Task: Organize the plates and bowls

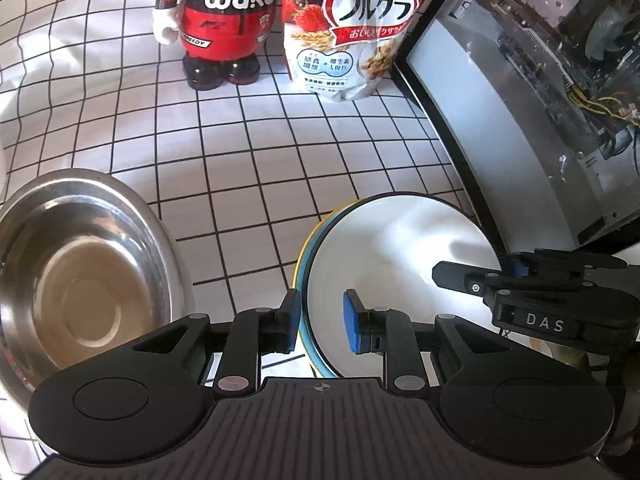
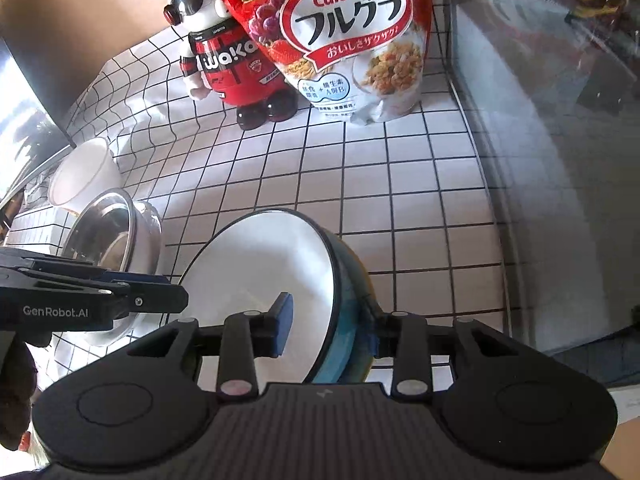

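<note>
a white cup [image 2: 82, 172] lies tipped on its side toward the left edge of the tabletop [image 1: 260, 168], its mouth facing the cameras. just beside it sits a steel bowl [image 1: 76, 280]. right of that bowl, near the front edge, is a stack of dishes: a white bowl [image 1: 400, 264] with a dark rim nested on a blue dish [image 2: 344, 344], with a yellow rim [image 1: 298, 264] showing beneath.

the left gripper [image 1: 322, 322] straddles the left rim of the white bowl, one blue pad outside and one inside; a gap shows between the pads and the rim, so the jaws stand parted. the right gripper [image 2: 328, 330] straddles the stack's right rim the same way, one pad inside the white bowl and the other finger behind the blue dish; whether it pinches i cannot tell.

toward the back edge stand a red waka figurine [image 1: 224, 20] and, at its right, a calbee cereal bag [image 1: 352, 28]. a computer case [image 1: 540, 100] stands along the right edge.
</note>
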